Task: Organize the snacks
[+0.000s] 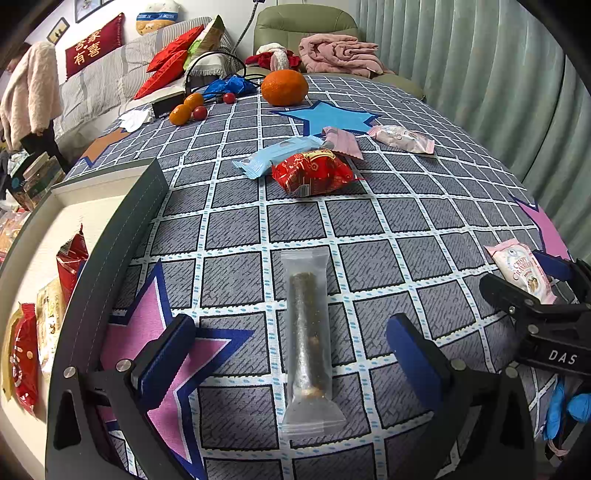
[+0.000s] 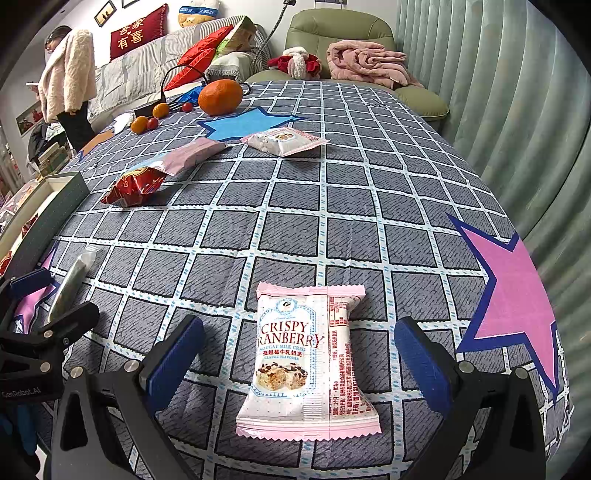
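My left gripper is open, its blue pads on either side of a frosted clear bar packet that lies on the checked tablecloth. My right gripper is open around a pink and white Crispy Cranberry packet. That packet also shows in the left wrist view, between the right gripper's fingers. A grey box at the left holds several red and yellow packets. Further off lie a red packet, a light blue packet, a pink packet and a pale pink packet.
A large orange, small oranges and cherry tomatoes sit at the table's far end with a black cable and blue bag. A sofa, green armchair and curtain surround the table. A person stands far left.
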Tool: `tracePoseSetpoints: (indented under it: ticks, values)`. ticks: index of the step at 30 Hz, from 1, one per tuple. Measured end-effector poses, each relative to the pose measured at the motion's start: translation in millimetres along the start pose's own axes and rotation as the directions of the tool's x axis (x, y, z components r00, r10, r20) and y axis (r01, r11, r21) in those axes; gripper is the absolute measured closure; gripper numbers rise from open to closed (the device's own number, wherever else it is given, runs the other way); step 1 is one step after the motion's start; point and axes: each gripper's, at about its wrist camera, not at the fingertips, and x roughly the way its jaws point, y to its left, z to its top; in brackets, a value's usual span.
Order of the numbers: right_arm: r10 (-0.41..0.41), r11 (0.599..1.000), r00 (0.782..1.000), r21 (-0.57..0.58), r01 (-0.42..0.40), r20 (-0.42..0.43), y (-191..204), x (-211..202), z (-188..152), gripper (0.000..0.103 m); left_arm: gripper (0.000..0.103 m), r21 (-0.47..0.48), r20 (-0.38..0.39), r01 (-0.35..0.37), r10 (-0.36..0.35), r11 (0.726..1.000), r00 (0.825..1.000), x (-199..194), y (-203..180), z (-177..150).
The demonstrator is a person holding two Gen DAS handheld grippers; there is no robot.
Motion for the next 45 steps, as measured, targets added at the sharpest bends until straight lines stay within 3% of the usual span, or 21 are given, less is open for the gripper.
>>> tracePoseSetpoints:
  ticks: [31, 38, 39, 41, 42, 44, 45]
  values:
    - [0.001, 1.000, 1.000, -0.001, -0.001, -0.001, 0, 0, -1, 0.000, 0.000, 0.000, -0.002, 0.000, 0.000, 1.000, 1.000, 0, 0, 0]
    - [0.047, 0.999, 0.993, -0.005, -0.048, -0.106, -2, 1, 12, 0.000, 0.001, -0.024, -0.129, -0.021, 0.018, 0.999, 0.992, 3, -3, 13]
    - [0.063, 0.998, 0.992, -0.001, -0.063, -0.112, -3, 0, 12, 0.002, 0.004, -0.025, -0.140, -0.017, 0.014, 1.000, 0.990, 3, -3, 14]
    - [0.062, 0.998, 0.991, -0.012, -0.064, -0.117, -3, -4, 14, 0.016, 0.011, -0.022, -0.149, -0.012, 0.009, 1.000, 0.989, 2, -6, 17]
    - [0.064, 0.998, 0.991, -0.016, -0.066, -0.118, -4, -5, 14, 0.028, 0.017, -0.020, -0.148, -0.008, 0.005, 1.000, 0.989, 1, -8, 17]
    - [0.070, 0.997, 0.991, -0.010, -0.072, -0.117, -6, -7, 15, 0.046, 0.031, -0.006, -0.141, 0.004, -0.005, 1.000, 0.990, -2, -12, 18]
    - [0.074, 0.997, 0.991, -0.003, -0.075, -0.114, -8, -8, 14, 0.059, 0.048, 0.005, -0.137, 0.012, -0.011, 1.000, 0.991, -4, -14, 18]
